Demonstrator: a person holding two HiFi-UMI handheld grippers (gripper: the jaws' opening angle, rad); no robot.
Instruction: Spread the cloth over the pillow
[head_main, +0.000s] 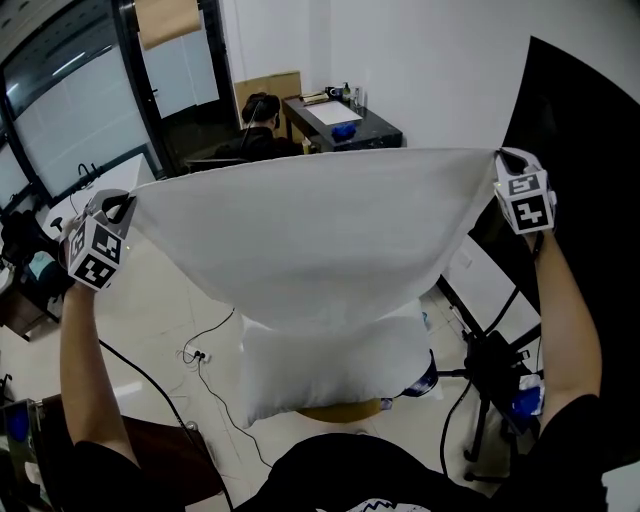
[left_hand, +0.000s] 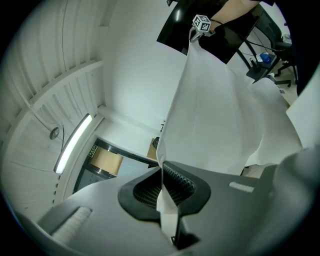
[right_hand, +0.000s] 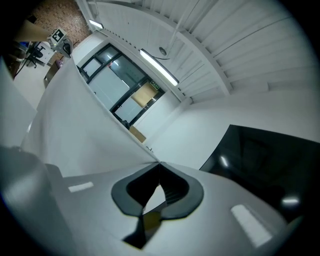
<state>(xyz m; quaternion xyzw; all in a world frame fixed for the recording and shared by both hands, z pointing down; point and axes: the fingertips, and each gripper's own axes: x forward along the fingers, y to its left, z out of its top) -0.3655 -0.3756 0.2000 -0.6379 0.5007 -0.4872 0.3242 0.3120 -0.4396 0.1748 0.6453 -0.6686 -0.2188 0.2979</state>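
Step in hand, as we read it: the cloth is lifted and stretched out, not yet laid. Nothing is draped on the pillow so far.

Left gripper (head_main: 128, 205), mid-left of the head view: jaws clenched on the cloth's left top corner. Its own view shows the fabric pinched between the ribbed pads, with a strip running back through them.

White cloth (head_main: 310, 230), centre of the frame: held in the air as a hanging sheet. The top edge is pulled almost straight, so the long axis runs left-right between the two grippers. The body sags down to a curved lower hem. The flat face is toward us and we see no heavy wrinkles.

White pillow (head_main: 335, 365), lower centre: it sits below the cloth on what looks like a round wooden seat (head_main: 345, 411). Its long axis also runs left-right, roughly parallel to the cloth's top edge, with the left end a bit lower. The hem overlaps the pillow's upper edge in the picture. We can't tell whether they touch.

Right gripper (head_main: 497, 157), upper right: jaws clamped on the right top corner. Its own view shows the cloth edge running into the closed tips.

Next move, our call: carry the top edge out past the pillow's far side, keep both corners level and taut, then lower both together so the sheet covers it evenly. Release only once it's down. Main risk is a skewed drop that leaves the lower left end bare.
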